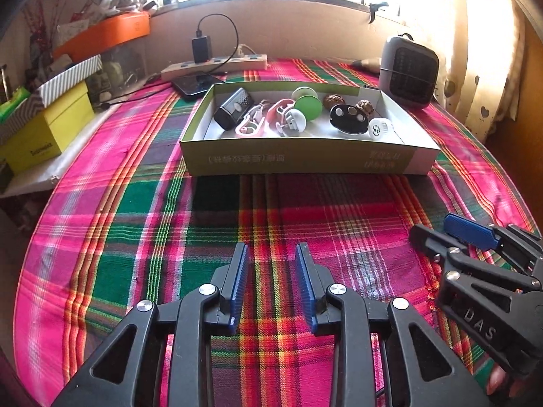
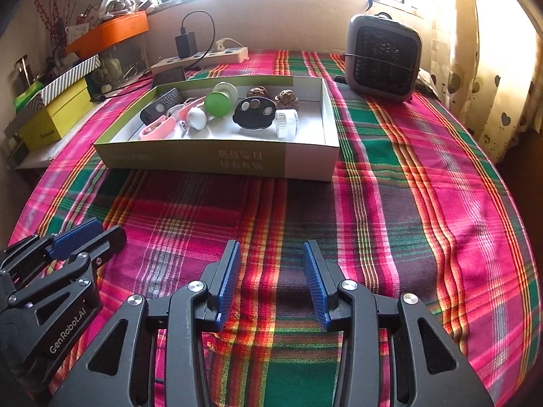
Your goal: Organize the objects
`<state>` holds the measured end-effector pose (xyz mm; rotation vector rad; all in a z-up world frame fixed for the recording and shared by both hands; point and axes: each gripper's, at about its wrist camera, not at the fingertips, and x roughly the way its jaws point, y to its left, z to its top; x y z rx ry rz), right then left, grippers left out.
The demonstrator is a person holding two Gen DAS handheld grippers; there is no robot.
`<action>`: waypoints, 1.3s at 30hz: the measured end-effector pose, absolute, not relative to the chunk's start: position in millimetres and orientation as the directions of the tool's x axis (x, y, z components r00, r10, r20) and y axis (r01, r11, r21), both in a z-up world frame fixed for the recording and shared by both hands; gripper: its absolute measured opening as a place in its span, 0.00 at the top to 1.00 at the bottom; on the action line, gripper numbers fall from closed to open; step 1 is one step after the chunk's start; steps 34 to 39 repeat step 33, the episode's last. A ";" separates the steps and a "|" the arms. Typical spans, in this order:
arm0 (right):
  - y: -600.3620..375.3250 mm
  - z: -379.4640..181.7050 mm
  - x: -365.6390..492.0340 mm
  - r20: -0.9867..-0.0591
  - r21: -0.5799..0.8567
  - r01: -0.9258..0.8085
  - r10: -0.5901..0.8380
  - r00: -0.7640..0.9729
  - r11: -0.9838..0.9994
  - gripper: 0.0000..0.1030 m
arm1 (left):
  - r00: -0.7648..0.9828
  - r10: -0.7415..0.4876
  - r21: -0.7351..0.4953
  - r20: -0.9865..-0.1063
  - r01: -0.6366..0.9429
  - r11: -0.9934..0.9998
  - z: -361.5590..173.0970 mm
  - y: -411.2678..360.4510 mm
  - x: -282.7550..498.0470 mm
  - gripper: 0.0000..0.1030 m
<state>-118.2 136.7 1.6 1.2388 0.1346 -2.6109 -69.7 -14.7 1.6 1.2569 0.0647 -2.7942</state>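
Jaws of the left gripper (image 1: 271, 254) stand spread with nothing between them, only plaid cloth (image 1: 135, 224) below; jaws of the right gripper (image 2: 271, 251) are likewise spread and empty. Both grippers hover on the near side of the shallow cardboard box (image 1: 305, 159), which lies on the cloth-covered bench. Inside the box sit a black gadget (image 1: 234, 108), a pink clip (image 1: 251, 123), a green ball (image 1: 308, 107), a black oval piece (image 1: 348, 118), a white cap (image 1: 378, 129) and two brown walnuts (image 1: 334, 101). Behind the box stand a small heater (image 1: 409, 71) and a power strip (image 1: 213, 64).
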 end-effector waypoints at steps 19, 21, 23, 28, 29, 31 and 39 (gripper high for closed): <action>132.5 0.5 -116.4 -0.776 0.001 0.266 -0.169 -0.608 -0.964 0.47 | -0.664 -0.045 -0.021 -0.746 0.090 -0.996 1.8 -16.2 -68.1 0.74; 132.6 0.5 -116.3 -0.776 0.000 0.266 -0.168 -0.608 -0.964 0.47 | -0.664 -0.044 -0.022 -0.746 0.090 -0.996 1.8 -16.2 -67.9 0.74; 132.5 0.5 -116.4 -0.776 0.001 0.266 -0.169 -0.608 -0.964 0.47 | -0.664 -0.044 -0.021 -0.746 0.090 -0.996 1.8 -16.1 -67.8 0.74; 132.4 0.5 -116.3 -0.776 0.001 0.266 -0.169 -0.608 -0.964 0.46 | -0.665 -0.044 -0.021 -0.746 0.090 -0.996 1.9 -16.0 -67.4 0.74; 132.4 0.4 -116.2 -0.776 0.001 0.266 -0.168 -0.608 -0.964 0.46 | -0.664 -0.044 -0.022 -0.746 0.090 -0.996 1.9 -15.9 -67.3 0.74; 132.2 0.4 -116.2 -0.776 0.000 0.266 -0.168 -0.608 -0.964 0.46 | -0.664 -0.043 -0.022 -0.746 0.090 -0.996 1.8 -15.8 -67.2 0.74; 132.2 0.4 -116.1 -0.776 0.000 0.266 -0.168 -0.608 -0.964 0.46 | -0.664 -0.044 -0.021 -0.746 0.090 -0.996 1.8 -15.7 -67.2 0.74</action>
